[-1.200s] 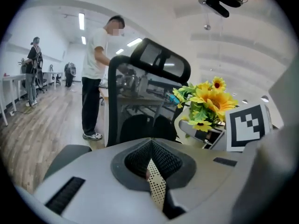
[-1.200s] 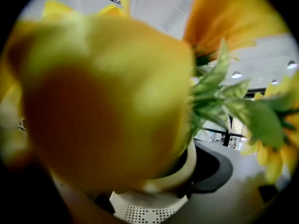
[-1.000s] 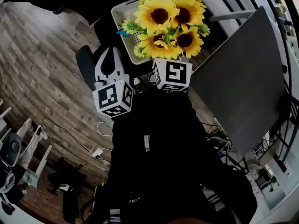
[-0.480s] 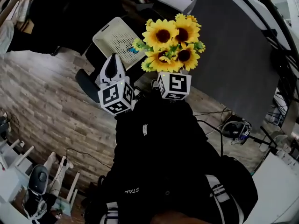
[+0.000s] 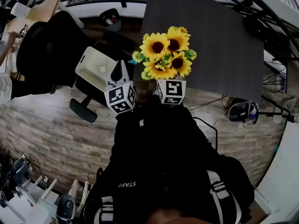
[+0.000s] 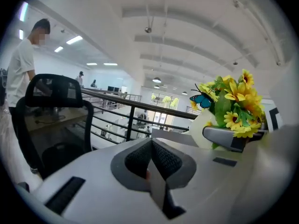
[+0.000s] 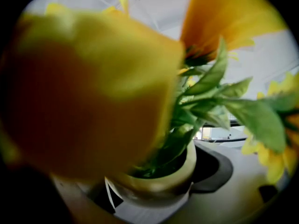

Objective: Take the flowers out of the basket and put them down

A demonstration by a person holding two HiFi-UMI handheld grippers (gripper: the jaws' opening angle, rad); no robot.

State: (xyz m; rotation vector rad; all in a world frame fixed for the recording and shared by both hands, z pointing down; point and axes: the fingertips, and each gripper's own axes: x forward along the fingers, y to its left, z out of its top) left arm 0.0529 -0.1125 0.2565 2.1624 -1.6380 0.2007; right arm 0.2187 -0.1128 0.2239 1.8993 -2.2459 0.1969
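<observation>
Wood-plank floor (image 5: 56, 125) and a dark grey tabletop (image 5: 210, 45) below us; the white perforated plastic basket (image 5: 96, 68) looks empty, so lift-out's done. Our right gripper (image 5: 169, 84) clamps the cream pot (image 7: 159, 183) of yellow fake sunflowers (image 5: 164, 55) by the table edge, not down yet; left gripper (image 6: 152, 160) is pinched closed on nothing. Only writing: "STAF" on the black jacket (image 5: 154, 162).

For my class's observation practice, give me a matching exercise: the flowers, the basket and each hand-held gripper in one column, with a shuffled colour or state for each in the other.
1. flowers
2. basket
3. left hand-held gripper
4. right hand-held gripper

A. jaws together, nothing held
B. white, perforated
C. clamped on the pot
D. yellow, held up in a pot

Pairs: 1-D, 2-B, 3-A, 4-C
</observation>
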